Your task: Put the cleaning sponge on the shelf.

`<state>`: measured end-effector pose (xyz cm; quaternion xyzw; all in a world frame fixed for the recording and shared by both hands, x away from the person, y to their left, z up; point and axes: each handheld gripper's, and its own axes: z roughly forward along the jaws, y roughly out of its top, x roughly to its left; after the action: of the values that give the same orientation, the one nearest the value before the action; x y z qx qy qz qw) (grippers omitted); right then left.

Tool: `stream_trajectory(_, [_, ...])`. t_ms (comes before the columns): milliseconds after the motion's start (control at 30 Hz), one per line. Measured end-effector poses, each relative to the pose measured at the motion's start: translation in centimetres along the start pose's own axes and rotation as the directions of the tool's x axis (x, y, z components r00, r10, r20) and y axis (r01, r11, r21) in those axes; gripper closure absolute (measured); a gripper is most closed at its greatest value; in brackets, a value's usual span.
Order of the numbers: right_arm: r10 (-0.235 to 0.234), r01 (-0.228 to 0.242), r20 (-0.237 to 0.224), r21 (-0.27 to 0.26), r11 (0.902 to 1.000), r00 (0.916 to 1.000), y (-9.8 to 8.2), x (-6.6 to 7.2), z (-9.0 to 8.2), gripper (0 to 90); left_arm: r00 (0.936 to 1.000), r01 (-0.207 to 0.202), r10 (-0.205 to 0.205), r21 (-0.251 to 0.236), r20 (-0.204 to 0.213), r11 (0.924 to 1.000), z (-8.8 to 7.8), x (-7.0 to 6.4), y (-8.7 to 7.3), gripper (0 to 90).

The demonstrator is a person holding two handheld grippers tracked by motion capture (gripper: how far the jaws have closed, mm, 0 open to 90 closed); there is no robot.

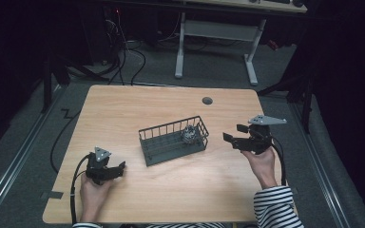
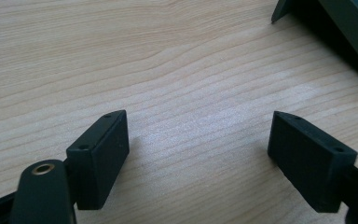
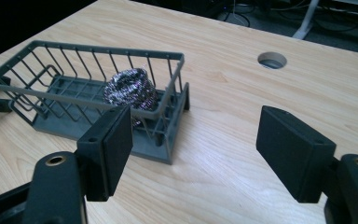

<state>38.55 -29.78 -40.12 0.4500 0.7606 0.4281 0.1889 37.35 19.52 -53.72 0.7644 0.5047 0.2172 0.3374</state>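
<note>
One round steel scourer (image 1: 188,134) | grey wire basket (image 1: 164,148); woodgrain table (image 1: 171,190)

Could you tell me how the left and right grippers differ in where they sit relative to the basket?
The left gripper sits low near the table's front edge, off the wire basket's empty end; the right gripper sits level with the basket, beside the end holding the steel scourer. Both are open and empty.
</note>
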Motion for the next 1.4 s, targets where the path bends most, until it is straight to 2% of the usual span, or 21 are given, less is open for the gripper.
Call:
stream_trajectory(467, [0.055,-0.054,0.034,-0.029,0.9981,0.9979,-2.8,-1.7,-2.3,28.2,1.0000,0.000,0.000,0.000,0.000,1.0000,0.0,0.0,0.0,20.7])
stream_trajectory(733, [0.102,-0.101,0.020,-0.044,0.9939,0.9946,-4.7,-2.6,-2.9,29.1,1.0000,0.000,0.000,0.000,0.001,1.0000,0.0,0.0,0.0,20.9])
stream_trajectory(1133, [0.148,-0.145,0.055,-0.054,0.9880,0.9875,-7.6,-3.8,-2.8,30.7,1.0000,-0.001,0.001,0.000,0.001,1.0000,0.0,0.0,0.0,21.0])
stream_trajectory(1400, [0.167,-0.165,0.081,-0.035,0.9857,0.9826,-9.1,-4.3,-1.9,31.4,1.0000,-0.004,0.004,0.001,0.004,1.0000,0.0,0.0,0.0,21.0])
